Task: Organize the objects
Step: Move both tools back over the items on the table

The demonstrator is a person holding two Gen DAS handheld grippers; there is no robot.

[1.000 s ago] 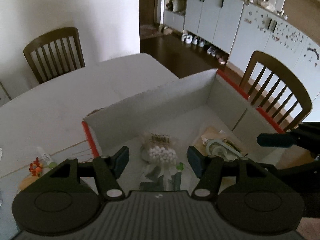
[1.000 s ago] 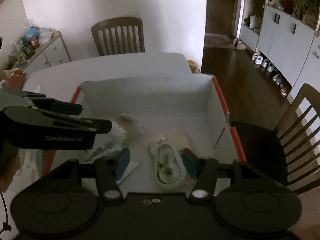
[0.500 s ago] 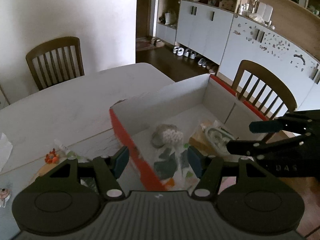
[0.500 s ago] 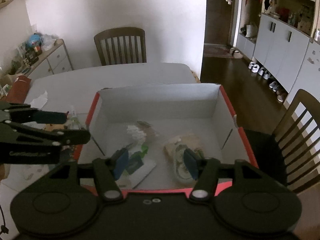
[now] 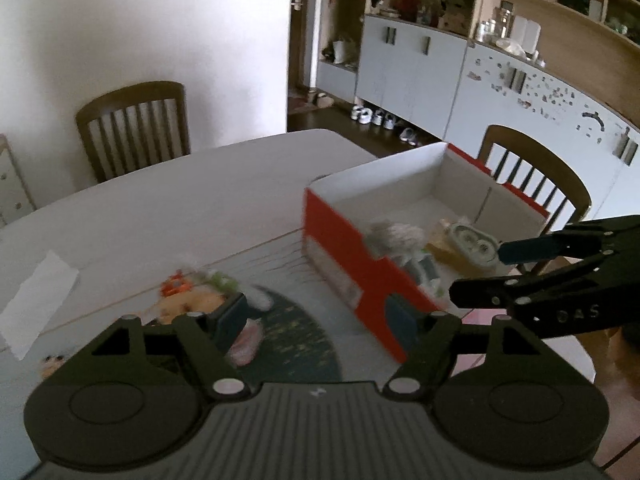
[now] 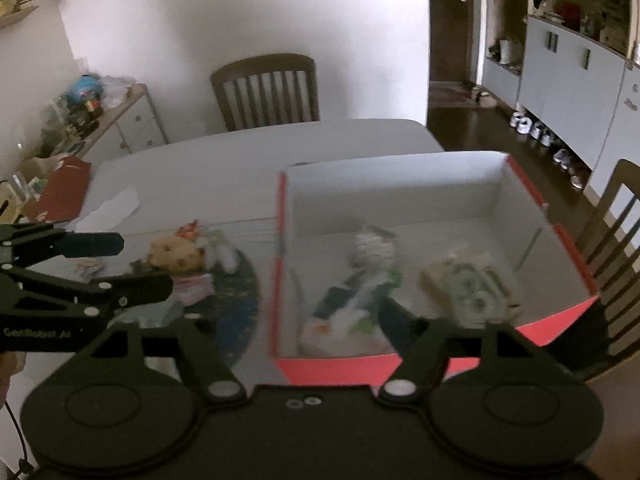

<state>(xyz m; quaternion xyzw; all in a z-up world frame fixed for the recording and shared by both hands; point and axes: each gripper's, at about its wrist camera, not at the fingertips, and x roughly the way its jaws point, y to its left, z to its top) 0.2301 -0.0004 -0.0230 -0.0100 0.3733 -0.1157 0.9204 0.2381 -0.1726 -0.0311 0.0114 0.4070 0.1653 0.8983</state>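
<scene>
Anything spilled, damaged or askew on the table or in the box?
Nothing spilled or damaged that I can see. The red box sits upright with packets inside; a few small items lie loose left of it. Frames are blurred.

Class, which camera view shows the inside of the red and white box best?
The right wrist view: it looks down into the box, so the whole floor and the items in it show, though blurred. The left wrist view sees the box from its red side, and that near wall hides part of the floor.
</scene>
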